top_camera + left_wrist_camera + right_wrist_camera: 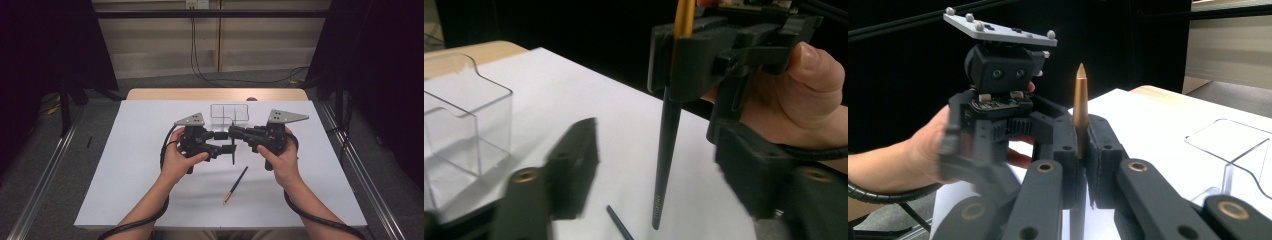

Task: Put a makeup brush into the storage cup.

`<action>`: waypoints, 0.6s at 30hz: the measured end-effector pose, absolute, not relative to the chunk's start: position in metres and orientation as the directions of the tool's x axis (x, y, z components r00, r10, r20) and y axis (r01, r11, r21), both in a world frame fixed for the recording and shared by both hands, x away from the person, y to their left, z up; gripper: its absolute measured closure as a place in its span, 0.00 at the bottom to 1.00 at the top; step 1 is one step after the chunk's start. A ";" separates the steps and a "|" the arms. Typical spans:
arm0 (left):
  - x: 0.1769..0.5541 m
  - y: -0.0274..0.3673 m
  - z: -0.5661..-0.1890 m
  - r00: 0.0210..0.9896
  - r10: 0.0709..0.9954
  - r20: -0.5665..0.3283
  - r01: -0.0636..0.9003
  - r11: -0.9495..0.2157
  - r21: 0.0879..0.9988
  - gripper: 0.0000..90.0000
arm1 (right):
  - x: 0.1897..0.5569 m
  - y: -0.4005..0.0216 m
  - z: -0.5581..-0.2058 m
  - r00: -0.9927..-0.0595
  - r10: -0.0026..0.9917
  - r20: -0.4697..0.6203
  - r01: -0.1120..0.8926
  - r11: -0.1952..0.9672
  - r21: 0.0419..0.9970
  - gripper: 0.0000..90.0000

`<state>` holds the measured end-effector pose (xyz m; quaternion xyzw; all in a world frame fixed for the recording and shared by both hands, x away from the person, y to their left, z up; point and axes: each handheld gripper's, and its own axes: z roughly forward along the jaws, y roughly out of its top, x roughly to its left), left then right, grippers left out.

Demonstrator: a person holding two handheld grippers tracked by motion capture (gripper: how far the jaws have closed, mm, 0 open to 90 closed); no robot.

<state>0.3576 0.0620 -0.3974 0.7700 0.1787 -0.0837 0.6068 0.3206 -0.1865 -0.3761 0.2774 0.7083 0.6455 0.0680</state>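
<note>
Gold-ferruled and dark-handled, the slim brush point(667, 135) hangs upright over the bench point(130, 165) – light, stiff, slippery – clenched near its gold end by the right claw point(1081, 150), the left claw point(649, 165) released beside it.

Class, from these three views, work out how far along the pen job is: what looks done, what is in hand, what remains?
Done: one pen is off the table, upright. In hand: the right gripper is shut on it, while the left gripper stands open around its lower end, pads clear. Left: probably placing it in the clear box, which looks empty, then fetching the second pen lying on the table.
</note>
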 end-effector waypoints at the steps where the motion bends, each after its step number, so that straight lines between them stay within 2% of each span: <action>1: 0.357 0.062 -0.397 0.919 0.174 -0.355 0.386 -0.195 0.902 0.28 | 0.321 -0.187 -0.376 -0.836 0.482 0.264 0.306 0.009 0.952 0.93; 4: 0.356 0.065 -0.397 0.931 0.194 -0.308 0.346 -0.202 0.916 0.18 | 0.321 -0.186 -0.376 -0.836 0.485 0.258 0.301 0.011 0.954 0.93; 18: 0.352 0.090 -0.394 0.939 0.224 -0.260 0.303 -0.186 0.935 0.03 | 0.321 -0.188 -0.375 -0.836 0.490 0.248 0.294 0.018 0.956 0.93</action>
